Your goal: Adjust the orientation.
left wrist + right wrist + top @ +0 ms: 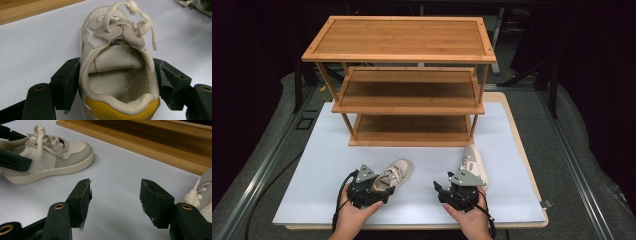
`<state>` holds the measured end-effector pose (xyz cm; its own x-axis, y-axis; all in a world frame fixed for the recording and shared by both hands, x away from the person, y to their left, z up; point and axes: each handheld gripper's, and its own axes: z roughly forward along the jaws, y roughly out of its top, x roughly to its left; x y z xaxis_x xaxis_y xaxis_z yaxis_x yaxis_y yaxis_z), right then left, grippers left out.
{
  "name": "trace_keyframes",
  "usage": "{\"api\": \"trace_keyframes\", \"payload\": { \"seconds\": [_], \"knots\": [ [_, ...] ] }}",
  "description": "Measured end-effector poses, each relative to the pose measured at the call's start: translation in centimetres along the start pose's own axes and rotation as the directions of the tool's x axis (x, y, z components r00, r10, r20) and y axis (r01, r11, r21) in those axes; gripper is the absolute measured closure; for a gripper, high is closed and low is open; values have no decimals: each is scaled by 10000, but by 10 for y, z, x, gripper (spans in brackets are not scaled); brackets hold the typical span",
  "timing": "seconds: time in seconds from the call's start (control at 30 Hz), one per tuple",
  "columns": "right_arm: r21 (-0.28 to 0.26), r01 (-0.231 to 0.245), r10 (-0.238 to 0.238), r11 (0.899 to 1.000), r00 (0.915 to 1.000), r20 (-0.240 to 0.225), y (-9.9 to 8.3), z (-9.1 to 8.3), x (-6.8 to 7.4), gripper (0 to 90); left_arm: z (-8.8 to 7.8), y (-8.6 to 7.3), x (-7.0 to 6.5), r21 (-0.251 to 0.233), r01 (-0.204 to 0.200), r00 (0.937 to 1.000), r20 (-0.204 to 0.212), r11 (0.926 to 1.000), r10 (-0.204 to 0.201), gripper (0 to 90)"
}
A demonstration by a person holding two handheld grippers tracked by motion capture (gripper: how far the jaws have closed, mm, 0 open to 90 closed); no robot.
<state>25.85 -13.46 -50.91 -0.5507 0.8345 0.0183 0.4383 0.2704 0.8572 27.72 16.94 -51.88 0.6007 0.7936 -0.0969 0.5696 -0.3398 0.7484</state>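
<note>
the left shoe (117, 72) is a small cream and beige sneaker with off-white knotted laces, a perforated toe, a pale rubber sole and a yellow patch at the heel. it lies on the white table mat (312, 170) in front of the wooden shelf (407, 75), toe pointing toward the shelf. a tongue label shows black letters, "top" and "whi", the rest hidden by the flaps. the left gripper (117, 77) has its jaws set against both sides of the shoe's heel end, closed onto it. the second shoe (473, 162) lies to the right, just beside the right gripper (115, 200), whose jaws stand wide apart over bare mat, holding nothing.
</note>
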Motion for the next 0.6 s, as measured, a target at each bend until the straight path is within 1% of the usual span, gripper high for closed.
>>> {"api": "trace_keyframes", "payload": {
  "seconds": [0.03,0.1,0.17,0.23,0.27,0.37,0.47,0.53,0.57,0.6],
  "knots": [
    [25,24,-24,10000,10000,51,0,-1,0,410,0,0,0,95,-83,9999,77,9999,82,248],
    [-12,70,-70,10000,9999,77,0,-1,0,406,-2,-1,1,72,-118,9996,242,9999,116,222],
    [13,174,-174,9998,9997,192,1,-2,0,407,-4,-3,3,25,-24,9991,420,10000,23,224],
    [80,349,-352,9994,9988,330,2,-3,0,407,-7,-4,5,-85,200,9979,622,9998,-194,241],
    [155,444,-450,9989,9980,440,2,-4,0,410,-8,-4,5,-143,224,9978,628,9996,-215,244],
    [284,588,-602,9979,9969,507,2,-4,-3,414,-13,-3,5,-225,225,9968,778,9995,-207,245],
    [384,670,-694,9970,9955,649,2,-7,-6,414,-21,-3,8,-409,302,9949,973,9987,-261,267],
    [319,709,-733,9970,9938,832,3,-12,-9,413,-25,-3,11,-484,344,9932,1131,9982,-288,282],
    [289,683,-706,9972,9935,887,3,-14,-11,410,-27,-2,12,-540,416,9926,1166,9977,-351,295],
    [260,615,-636,9978,9937,926,3,-17,-13,410,-29,-2,13,-577,382,9927,1165,9976,-312,307]
  ]
}}
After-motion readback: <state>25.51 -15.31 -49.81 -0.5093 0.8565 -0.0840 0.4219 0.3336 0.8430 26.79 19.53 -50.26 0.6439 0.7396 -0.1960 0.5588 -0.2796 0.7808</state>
